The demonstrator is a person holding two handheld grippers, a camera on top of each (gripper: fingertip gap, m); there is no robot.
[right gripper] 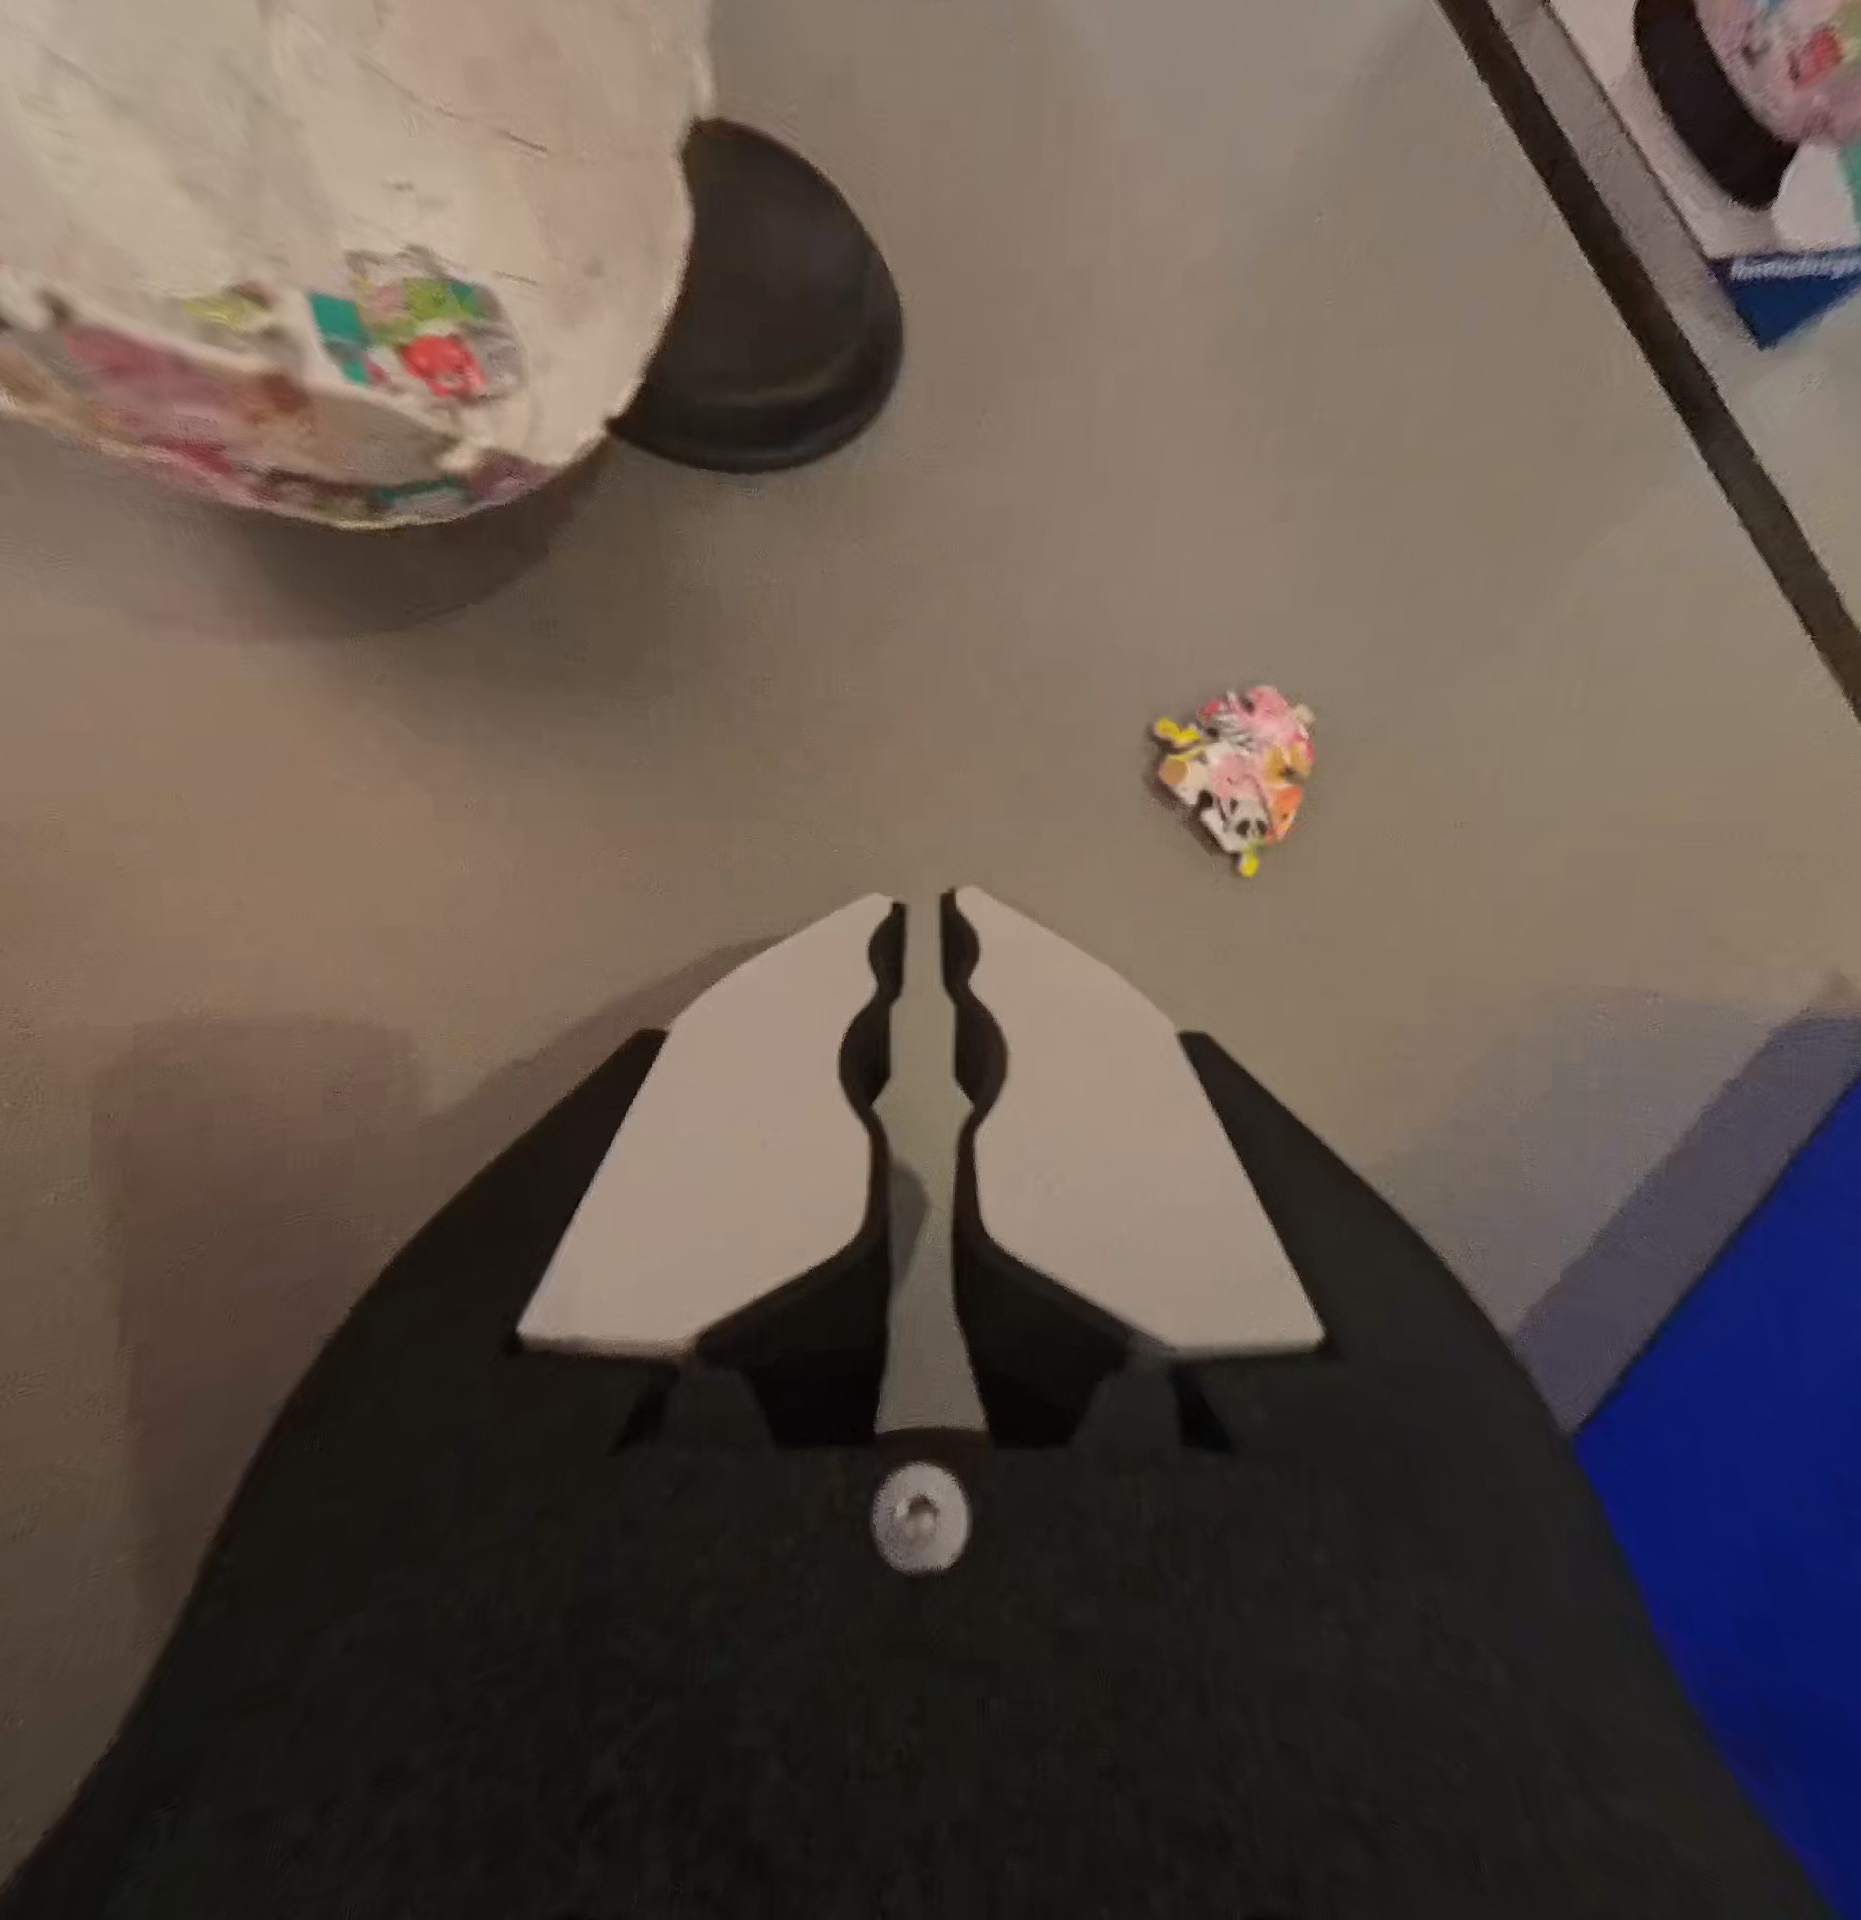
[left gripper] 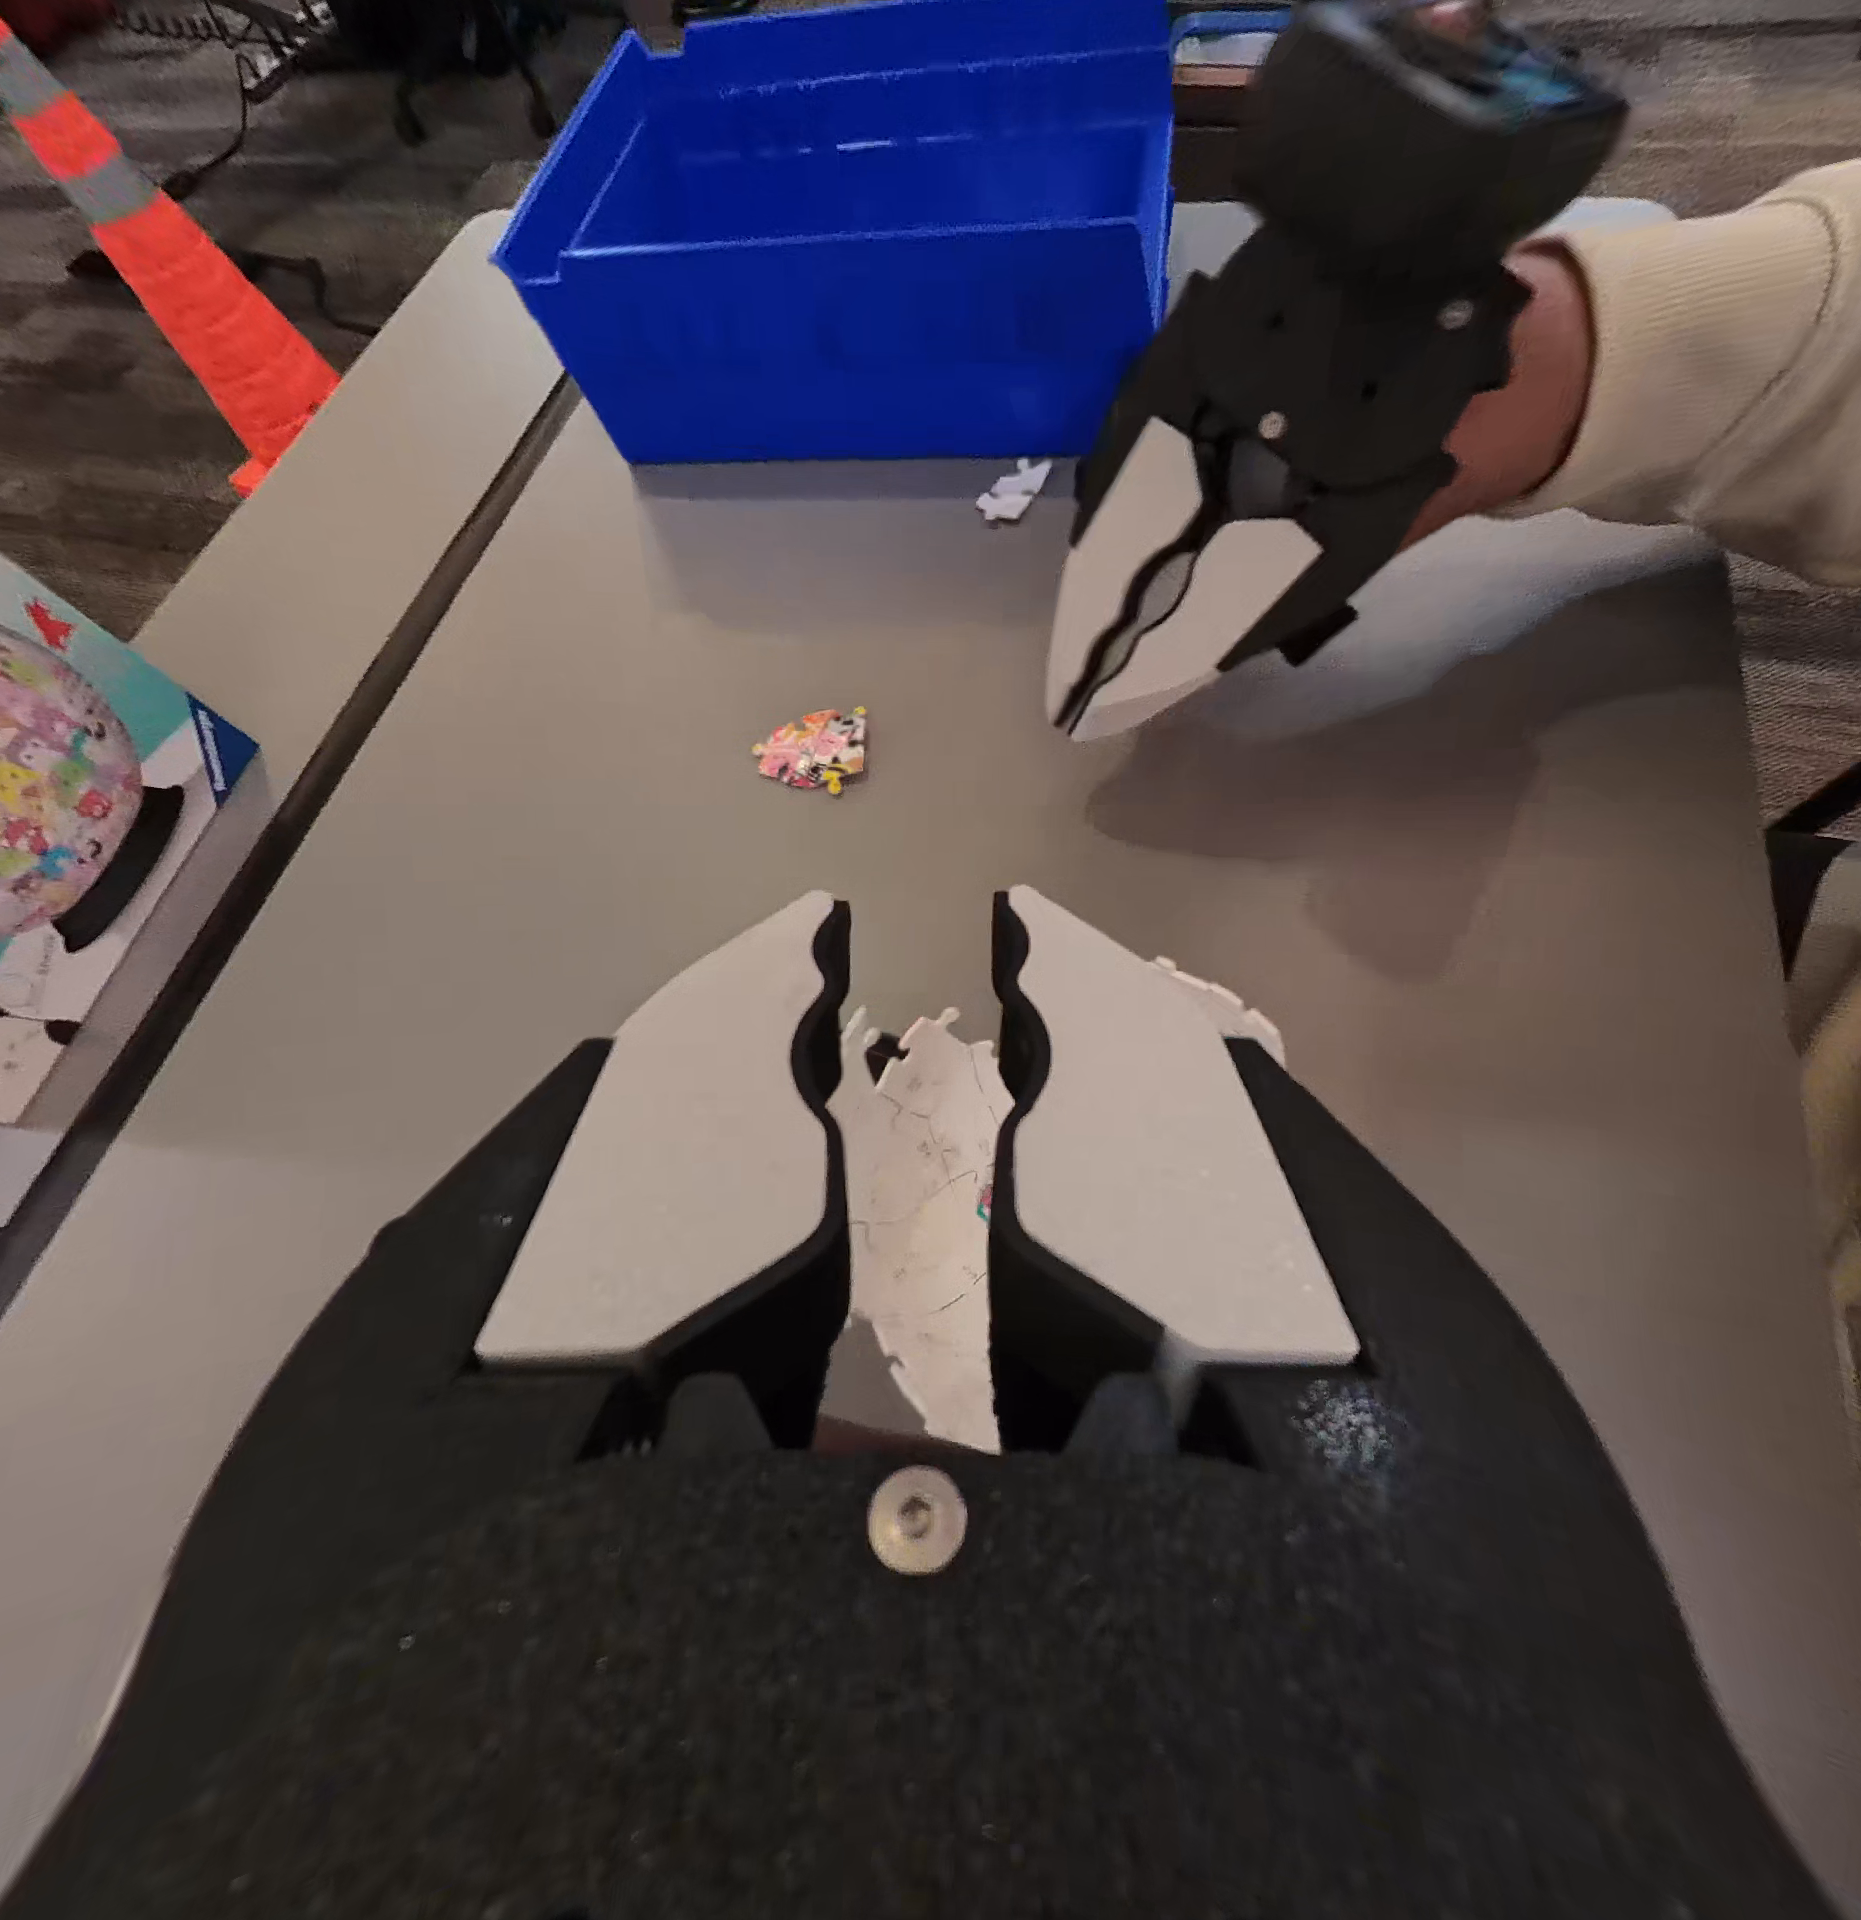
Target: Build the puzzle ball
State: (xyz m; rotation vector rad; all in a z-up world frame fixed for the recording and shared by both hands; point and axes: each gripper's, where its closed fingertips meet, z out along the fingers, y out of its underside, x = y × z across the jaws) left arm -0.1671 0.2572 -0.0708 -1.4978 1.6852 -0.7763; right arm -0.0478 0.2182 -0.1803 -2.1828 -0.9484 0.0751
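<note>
My left gripper (left gripper: pixel 921 904) is open. The white inside of the partly built puzzle ball (left gripper: pixel 926 1195) shows between and under its fingers, and the ball's jagged rim sticks out past the right finger. In the right wrist view the ball (right gripper: pixel 282 208) is at the top left, with colourful printed pieces along its edge. A small colourful cluster of puzzle pieces (left gripper: pixel 812 750) lies on the grey table (left gripper: pixel 593 935) ahead, and it also shows in the right wrist view (right gripper: pixel 1238 774). My right gripper (right gripper: pixel 924 899) hovers over the table, open by a narrow slit and empty; the left wrist view also shows it (left gripper: pixel 1066 727).
A blue bin (left gripper: pixel 864 312) stands at the table's far end, with a white puzzle piece (left gripper: pixel 1014 488) in front of it. The puzzle box (left gripper: pixel 64 831) lies on the left. An orange cone (left gripper: pixel 178 260) stands beyond the table. A black rounded object (right gripper: pixel 780 301) sits beside the ball.
</note>
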